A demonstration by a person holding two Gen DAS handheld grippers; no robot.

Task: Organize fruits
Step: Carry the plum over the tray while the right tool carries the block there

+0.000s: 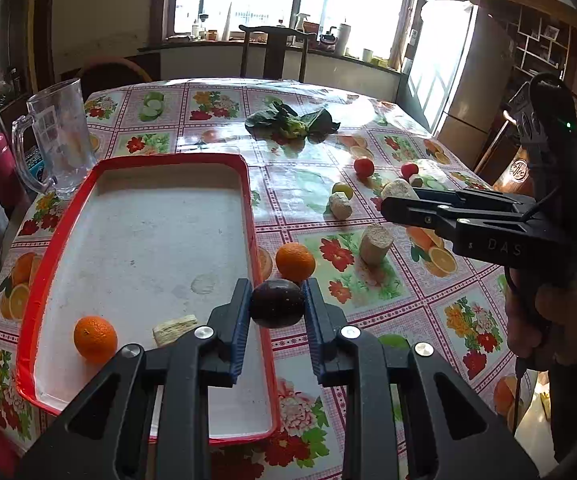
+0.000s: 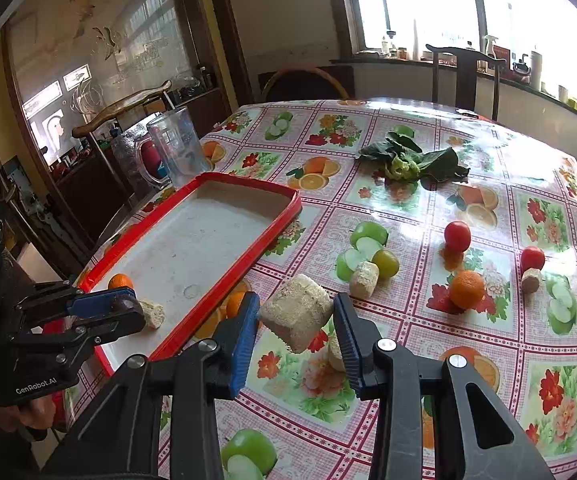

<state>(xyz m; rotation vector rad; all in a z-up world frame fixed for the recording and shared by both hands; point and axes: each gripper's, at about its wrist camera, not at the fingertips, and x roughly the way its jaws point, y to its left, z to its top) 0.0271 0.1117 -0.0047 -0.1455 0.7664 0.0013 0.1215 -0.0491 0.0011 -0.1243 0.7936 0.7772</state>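
Floral table: we are carrying a plum [image 1: 276,303] in our left gripper [image 1: 276,308], clamped (over tray [image 1: 136,159] rim); right gripper [image 2: 296,320] is pinching a block [image 2: 297,317].

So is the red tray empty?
No. The tray already holds an orange and a pale chunk near its close end.

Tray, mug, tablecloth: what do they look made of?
Tray: seemingly white foam or matte plastic, going by the chalky, scuffed floor; glossy red rim, maybe tape, as it wrinkles at the corners.
Mug: clear glass or hard plastic, see-through with a thick moulded handle; can't tell which.
Tablecloth: likely vinyl or oilcloth, with a printed fruit pattern and shiny window glare.
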